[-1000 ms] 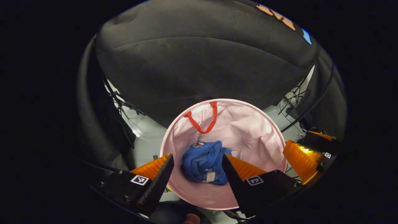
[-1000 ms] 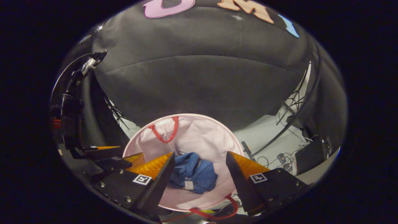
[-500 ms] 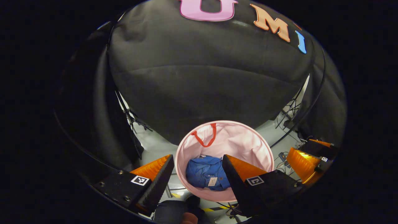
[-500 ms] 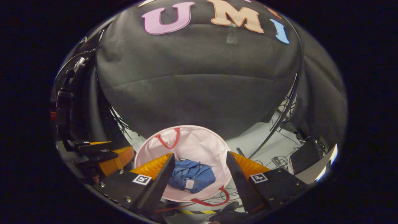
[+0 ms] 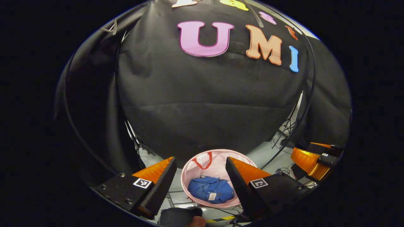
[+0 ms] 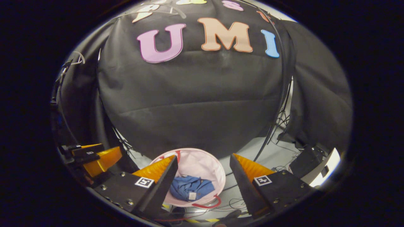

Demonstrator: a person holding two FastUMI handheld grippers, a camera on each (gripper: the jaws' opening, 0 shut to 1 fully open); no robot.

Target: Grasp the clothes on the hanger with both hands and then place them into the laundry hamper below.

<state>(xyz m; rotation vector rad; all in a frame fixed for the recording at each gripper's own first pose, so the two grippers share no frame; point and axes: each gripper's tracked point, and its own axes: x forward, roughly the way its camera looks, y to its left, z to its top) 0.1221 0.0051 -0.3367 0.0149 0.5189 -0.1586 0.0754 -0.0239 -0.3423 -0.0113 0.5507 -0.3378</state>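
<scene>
1. My left gripper hangs spread and empty above the pink laundry hamper.
2. My right gripper is likewise spread, holding nothing.
3. The blue shirt lies crumpled on the hamper's bottom, so I cannot tell its long axis.

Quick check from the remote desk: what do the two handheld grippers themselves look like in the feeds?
Both match. The left gripper has two black wedge-shaped fingers with ribbed orange backs and a small square black-and-white marker on each black base. The right gripper has the same build.
</scene>
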